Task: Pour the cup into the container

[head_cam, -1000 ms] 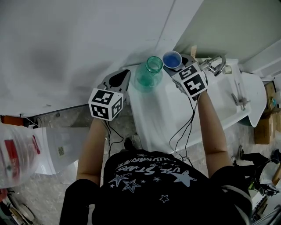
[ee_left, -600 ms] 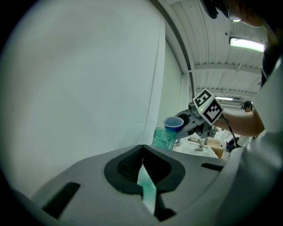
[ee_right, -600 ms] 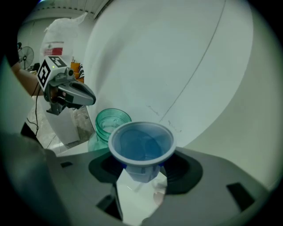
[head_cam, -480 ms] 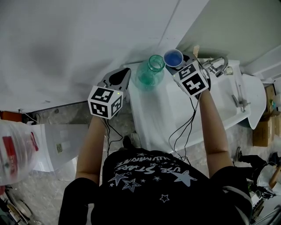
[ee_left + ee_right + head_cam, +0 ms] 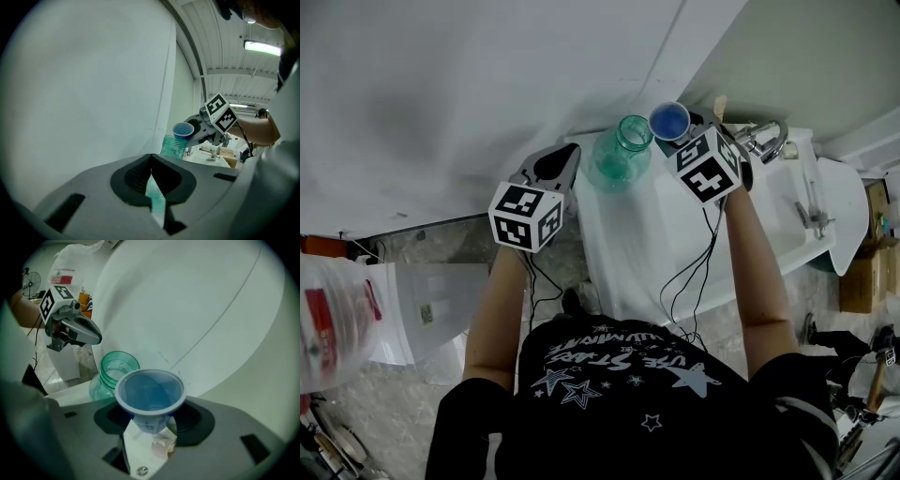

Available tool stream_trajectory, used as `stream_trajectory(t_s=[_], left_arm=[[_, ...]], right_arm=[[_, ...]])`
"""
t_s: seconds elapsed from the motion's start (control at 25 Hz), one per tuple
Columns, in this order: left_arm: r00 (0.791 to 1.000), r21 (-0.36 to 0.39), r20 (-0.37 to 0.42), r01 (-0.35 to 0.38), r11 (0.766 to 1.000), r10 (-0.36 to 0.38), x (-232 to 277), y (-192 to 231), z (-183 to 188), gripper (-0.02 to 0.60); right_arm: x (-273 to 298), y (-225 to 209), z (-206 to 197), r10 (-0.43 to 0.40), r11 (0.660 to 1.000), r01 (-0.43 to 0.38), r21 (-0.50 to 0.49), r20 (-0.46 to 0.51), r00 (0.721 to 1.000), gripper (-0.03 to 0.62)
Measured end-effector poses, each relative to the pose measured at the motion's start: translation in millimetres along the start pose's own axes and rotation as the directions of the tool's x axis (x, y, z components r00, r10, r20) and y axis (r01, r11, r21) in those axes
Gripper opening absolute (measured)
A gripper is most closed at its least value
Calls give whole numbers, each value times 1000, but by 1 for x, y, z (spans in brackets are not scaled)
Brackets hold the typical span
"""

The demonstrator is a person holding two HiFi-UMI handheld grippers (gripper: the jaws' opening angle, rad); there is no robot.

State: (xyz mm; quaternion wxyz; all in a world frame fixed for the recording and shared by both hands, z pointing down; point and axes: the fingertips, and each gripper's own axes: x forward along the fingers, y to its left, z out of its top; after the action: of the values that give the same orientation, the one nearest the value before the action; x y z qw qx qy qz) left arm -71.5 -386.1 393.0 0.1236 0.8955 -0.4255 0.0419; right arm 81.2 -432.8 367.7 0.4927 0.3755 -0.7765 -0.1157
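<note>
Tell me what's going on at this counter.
A person works with a gripper in each hand. The right gripper grips a blue cup and holds it close by the open mouth of a green jar standing on the white counter. Nothing is seen pouring yet. The left gripper, jaws together and empty, points at the jar from the other side.

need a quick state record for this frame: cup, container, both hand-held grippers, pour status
cup: blue cup, mouth open, close beside the jar's mouth and slightly higher
container: green glass jar, upright on the white counter, no lid
right hand-held gripper: closed on the blue cup
left hand-held gripper: jaws together, empty, left of the jar
pour: no stream visible; cup contents unclear
</note>
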Motion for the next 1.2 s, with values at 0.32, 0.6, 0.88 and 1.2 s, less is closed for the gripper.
stream_trajectory(t_s=[0.32,0.6,0.88,1.2], left_arm=[[1000,1,5,8,1000,-8,1,-5,1,12],[1000,3,10,10,1000,-10,1,-5,2,12],[1000,-3,12,12,1000,-12,2,-5,2,12],[1000,-5,15,13,1000,-12,1,-4,3,12]], right_arm=[[0,-2,-1,-39,997,37,-66,-26,999,256],[0,-2,1,-66,991,61,-120,-42,997,256],[2,-4,2,-89,984,79,-162,-58,994,256],[2,-7,1,-109,979,95,-183,-67,992,256]])
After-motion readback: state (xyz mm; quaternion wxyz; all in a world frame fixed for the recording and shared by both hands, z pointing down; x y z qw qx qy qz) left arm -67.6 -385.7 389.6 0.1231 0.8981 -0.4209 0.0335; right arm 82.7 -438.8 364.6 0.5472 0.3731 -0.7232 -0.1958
